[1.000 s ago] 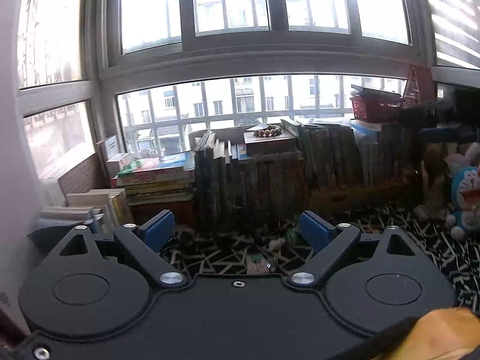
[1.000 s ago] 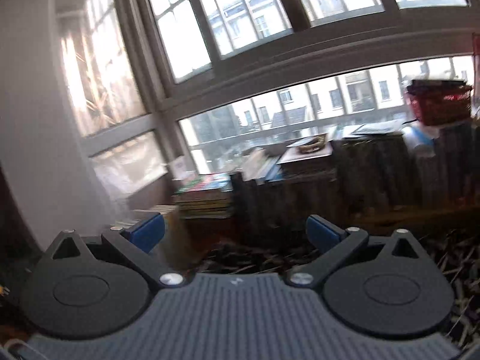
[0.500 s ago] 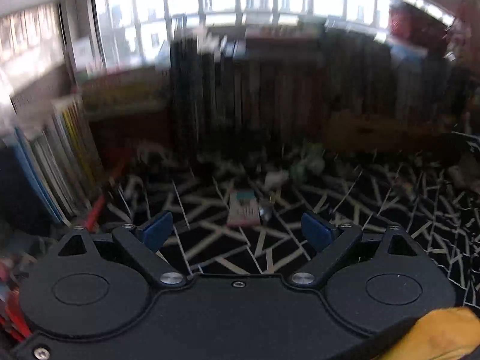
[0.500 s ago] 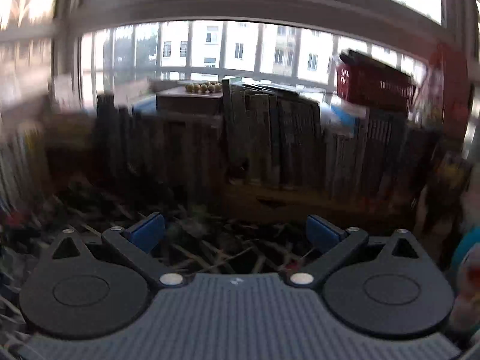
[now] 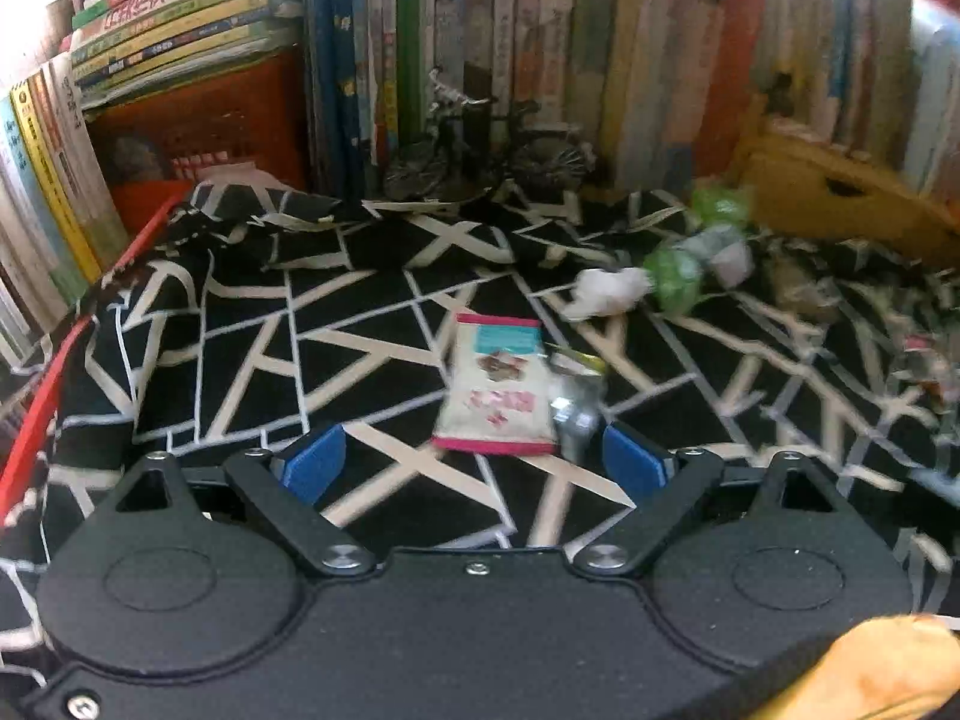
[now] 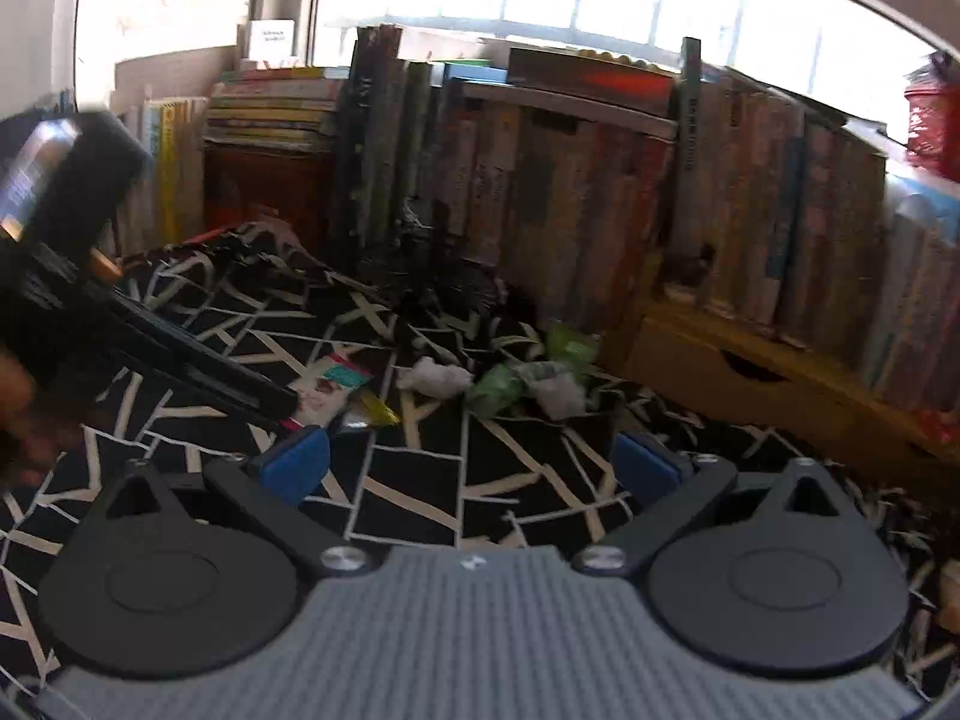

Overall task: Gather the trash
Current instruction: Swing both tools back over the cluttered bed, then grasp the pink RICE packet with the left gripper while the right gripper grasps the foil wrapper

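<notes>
Two hand-held grippers (image 5: 474,468) (image 6: 471,465) gape empty; one snack packet (image 5: 498,384), two tissue wads (image 6: 435,378).

The left gripper (image 5: 474,465) hangs over a black cloth with pale lines (image 5: 252,324), jaws wide apart and empty. A flat snack packet (image 5: 495,387) lies just ahead, between the blue pads (image 5: 315,468). Crumpled white paper (image 5: 606,291) and green wrappers (image 5: 678,270) lie farther off. Upright books (image 5: 540,48) line the rear.

Left tool (image 5: 474,462), right tool (image 6: 471,465) agape (empty).
</notes>
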Demonstrator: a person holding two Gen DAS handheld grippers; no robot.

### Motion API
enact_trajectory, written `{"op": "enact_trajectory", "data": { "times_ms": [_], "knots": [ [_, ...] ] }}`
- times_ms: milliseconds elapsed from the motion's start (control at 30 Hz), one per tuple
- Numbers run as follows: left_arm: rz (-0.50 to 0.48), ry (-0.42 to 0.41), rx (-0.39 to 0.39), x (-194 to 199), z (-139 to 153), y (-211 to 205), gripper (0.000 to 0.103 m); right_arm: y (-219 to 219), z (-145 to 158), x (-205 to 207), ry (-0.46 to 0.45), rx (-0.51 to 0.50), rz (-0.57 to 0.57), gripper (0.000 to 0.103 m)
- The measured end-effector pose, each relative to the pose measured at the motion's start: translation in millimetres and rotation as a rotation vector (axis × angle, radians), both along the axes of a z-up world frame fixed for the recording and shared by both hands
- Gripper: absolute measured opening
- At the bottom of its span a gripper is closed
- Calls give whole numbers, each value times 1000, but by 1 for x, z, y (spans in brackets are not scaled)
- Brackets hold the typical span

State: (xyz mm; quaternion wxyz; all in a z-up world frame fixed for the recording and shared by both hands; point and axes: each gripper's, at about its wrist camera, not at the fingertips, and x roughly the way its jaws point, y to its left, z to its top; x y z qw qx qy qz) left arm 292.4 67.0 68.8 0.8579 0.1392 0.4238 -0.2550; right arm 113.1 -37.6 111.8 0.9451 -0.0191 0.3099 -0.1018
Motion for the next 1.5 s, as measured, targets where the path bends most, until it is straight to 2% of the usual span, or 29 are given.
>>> {"op": "enact_trajectory", "data": {
  "times_ms": [167, 267, 400, 467, 533, 600, 633, 667, 733, 833, 933, 1067, 1100, 1167, 1200, 1267, 1367, 1433, 1467, 1500],
  "knots": [
    [-2, 15, 33, 15, -24, -13, 92, -12, -5, 2, 3, 60, -8, 103],
    [-4, 17, 57, 20, -37, -22, 90, -18, -12, 0, 44, 110, -24, 103],
    [1, 13, 32, 24, -44, -29, 87, -23, -22, -1, 90, 164, -18, 103],
    [8, 1, 27, 26, -48, -30, 66, -24, -25, -1, 102, 174, -15, 103],
    [36, -12, 18, 31, -51, -28, 51, -24, -27, 1, 103, 192, -12, 103],
    [38, -18, 2, 35, -53, -25, 49, -26, -29, 4, 95, 223, -16, 103],
    [27, -27, -2, 35, -54, -23, 43, -27, -31, 8, 100, 246, -13, 103],
    [13, -39, -4, 34, -53, -22, 32, -28, -34, 13, 108, 268, -7, 103],
    [-15, -60, 1, 31, -51, -20, 21, -30, -41, 28, 120, 313, 5, 103],
    [-14, -104, -8, 25, -42, -12, 14, -31, -56, 56, 116, 331, 20, 103],
    [9, -105, -46, 23, -32, 0, 17, -22, -73, 87, 122, 283, 59, 100],
    [-15, -110, -37, 25, -30, 8, 22, -4, -89, 119, 124, 215, 101, 96],
    [-26, -110, -31, 25, -32, 9, 26, 0, -93, 126, 126, 206, 102, 96],
    [-19, -104, -22, 28, -34, 11, 46, 7, -101, 135, 138, 179, 108, 94],
    [-9, -95, -18, 31, -36, 13, 50, 9, -105, 138, 140, 163, 110, 91],
    [6, -86, -32, 35, -37, 16, 51, 12, -111, 140, 134, 143, 112, 90],
    [17, -88, -52, 40, -38, 24, 53, 13, -116, 139, 118, 125, 104, 77],
    [27, -90, -42, 44, -38, 27, 54, 12, -115, 136, 105, 109, 108, 59],
    [28, -90, -39, 45, -38, 28, 54, 13, -115, 136, 100, 104, 114, 54],
    [30, -90, -37, 47, -38, 29, 54, 13, -114, 136, 96, 94, 120, 40]
  ]
}}
